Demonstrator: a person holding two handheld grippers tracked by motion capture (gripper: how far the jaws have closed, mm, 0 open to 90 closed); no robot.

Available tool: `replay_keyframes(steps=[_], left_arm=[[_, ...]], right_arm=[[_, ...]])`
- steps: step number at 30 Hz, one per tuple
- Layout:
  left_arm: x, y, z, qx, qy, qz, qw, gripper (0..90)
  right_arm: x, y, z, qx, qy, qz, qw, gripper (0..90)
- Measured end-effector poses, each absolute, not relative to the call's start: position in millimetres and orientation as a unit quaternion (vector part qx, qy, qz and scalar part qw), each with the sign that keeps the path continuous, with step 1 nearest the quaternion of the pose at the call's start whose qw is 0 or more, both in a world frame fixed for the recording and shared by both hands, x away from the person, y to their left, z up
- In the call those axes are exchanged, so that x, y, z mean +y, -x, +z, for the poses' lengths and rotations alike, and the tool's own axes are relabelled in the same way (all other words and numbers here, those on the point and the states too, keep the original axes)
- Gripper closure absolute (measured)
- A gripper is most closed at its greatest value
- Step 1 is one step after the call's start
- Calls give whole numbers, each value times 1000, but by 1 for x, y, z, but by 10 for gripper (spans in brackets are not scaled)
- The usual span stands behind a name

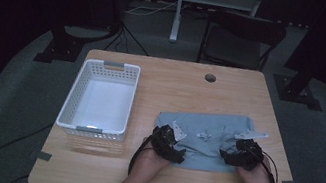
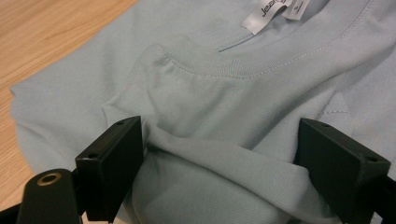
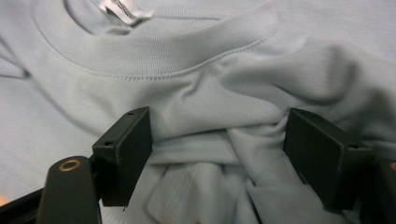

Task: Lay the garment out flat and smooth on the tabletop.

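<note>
At the near edge of the wooden table (image 1: pixel 232 88), a person's two hands each held a black gripper on a folded pale blue T-shirt (image 1: pixel 215 131). Its jaws spread wide, the left gripper (image 1: pixel 168 144) straddled a raised fold of the cloth near the shirt's left end, not yet clamped. Likewise spread, the right gripper (image 1: pixel 240 155) sat over bunched fabric near the right end. Between them lay the collar with its white label (image 2: pixel 265 11). Farther left stood a white plastic basket (image 1: pixel 104 66), apart from the shirt.
</note>
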State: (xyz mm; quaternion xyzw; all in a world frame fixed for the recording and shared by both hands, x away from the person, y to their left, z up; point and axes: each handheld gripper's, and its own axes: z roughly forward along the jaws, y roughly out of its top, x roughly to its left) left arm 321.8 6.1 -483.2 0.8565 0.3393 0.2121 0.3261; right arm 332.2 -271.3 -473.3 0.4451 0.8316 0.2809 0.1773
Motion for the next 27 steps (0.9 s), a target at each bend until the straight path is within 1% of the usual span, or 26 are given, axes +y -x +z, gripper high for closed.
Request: replay_keyframes(steps=[4,6,8,10,12,17,19,22,24,25,26,27], left_arm=[[11,-314,-476,344,-841,222,354,168],[14,-312,-468,342,-835,222,370,168],[18,-312,-461,337,-827,223,392,168],[21,-315,-455,334,-820,218,411,168],[20,-323,-452,335,-820,205,416,168],[13,-345,-452,336,-835,172,401,174],[10,-355,-453,328,-843,159,395,237],[4,-365,-456,319,-858,161,370,241],[0,-372,-458,314,-867,154,356,242],[-3,-375,-460,305,-874,149,347,248],[-4,-376,-460,301,-877,149,344,274],[-6,-378,-461,299,-879,145,341,274]], right_arm=[[-282,-327,-465,821,-453,307,165,210],[-293,-322,-454,812,-455,326,165,219],[-306,-318,-439,804,-451,345,177,246],[-309,-319,-435,802,-451,347,181,246],[-312,-322,-428,803,-444,351,186,250],[-305,-340,-422,829,-406,332,195,273],[-299,-352,-425,841,-395,318,187,274],[-295,-368,-431,863,-353,320,170,282],[-293,-378,-437,874,-343,301,165,287],[-292,-381,-439,878,-337,299,160,296],[-291,-388,-442,880,-339,297,151,304],[-291,-390,-444,881,-337,297,148,306]])
